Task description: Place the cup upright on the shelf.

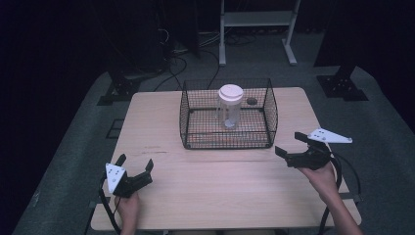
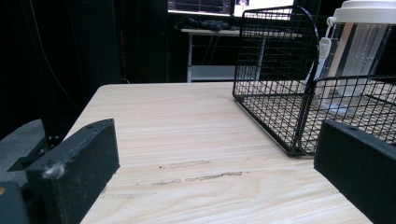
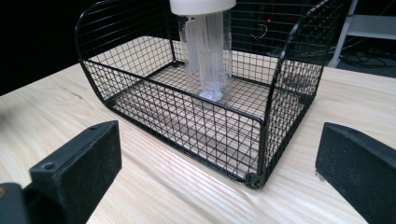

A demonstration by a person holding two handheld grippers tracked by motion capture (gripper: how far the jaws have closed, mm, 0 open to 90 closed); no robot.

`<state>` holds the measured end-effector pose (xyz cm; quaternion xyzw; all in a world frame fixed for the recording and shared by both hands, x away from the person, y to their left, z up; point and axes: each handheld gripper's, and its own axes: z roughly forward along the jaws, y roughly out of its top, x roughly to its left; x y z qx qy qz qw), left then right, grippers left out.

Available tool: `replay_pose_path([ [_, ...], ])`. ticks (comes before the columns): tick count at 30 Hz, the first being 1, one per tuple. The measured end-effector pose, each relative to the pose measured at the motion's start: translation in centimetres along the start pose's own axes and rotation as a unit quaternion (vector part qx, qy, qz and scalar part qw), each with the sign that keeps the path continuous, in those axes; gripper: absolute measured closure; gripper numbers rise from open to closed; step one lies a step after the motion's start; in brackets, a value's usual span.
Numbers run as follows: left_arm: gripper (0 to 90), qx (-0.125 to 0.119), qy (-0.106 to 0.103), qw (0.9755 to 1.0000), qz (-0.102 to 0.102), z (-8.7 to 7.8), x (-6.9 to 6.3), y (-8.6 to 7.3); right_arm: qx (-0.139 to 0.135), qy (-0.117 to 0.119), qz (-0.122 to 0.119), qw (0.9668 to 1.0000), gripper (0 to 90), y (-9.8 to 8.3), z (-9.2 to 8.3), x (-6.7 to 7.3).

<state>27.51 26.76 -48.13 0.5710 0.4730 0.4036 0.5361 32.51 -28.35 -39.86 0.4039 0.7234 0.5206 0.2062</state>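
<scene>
A black wire basket (image 1: 182, 117) (image 2: 271, 79) (image 3: 140, 88) stands at the middle back of the wooden table (image 1: 215, 186). Inside it a clear plastic jar (image 1: 230, 110) (image 3: 205, 56) with a white lid (image 1: 231, 92) (image 2: 364, 11) stands upright. My left gripper (image 1: 135, 164) (image 2: 215, 172) rests open near the table's front left, jaws wide apart with nothing between them. My right gripper (image 1: 289, 143) (image 3: 219, 172) is held open just off the basket's front right corner, also with nothing in it.
A round dark hole (image 1: 252, 101) lies in the tabletop behind the basket. A white metal frame (image 1: 257, 19) and cables lie on the floor beyond the table. Bare wood stretches between the two grippers at the front.
</scene>
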Motion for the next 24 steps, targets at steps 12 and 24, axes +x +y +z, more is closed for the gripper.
replay_pose_path([
  [12, 0.0, 0.000, 0.000, 1.0000, -0.001, 0.0, 0.0, 0.0, 0.000, -0.001, 0.019, 0.9998, 0.0, -2.0, -0.6, -0.3],
  [24, 0.0, 0.001, 0.002, 1.0000, -0.003, 0.0, 0.1, 0.0, -0.025, 0.002, 0.048, 0.9985, 0.0, -4.6, -1.8, 0.6],
])
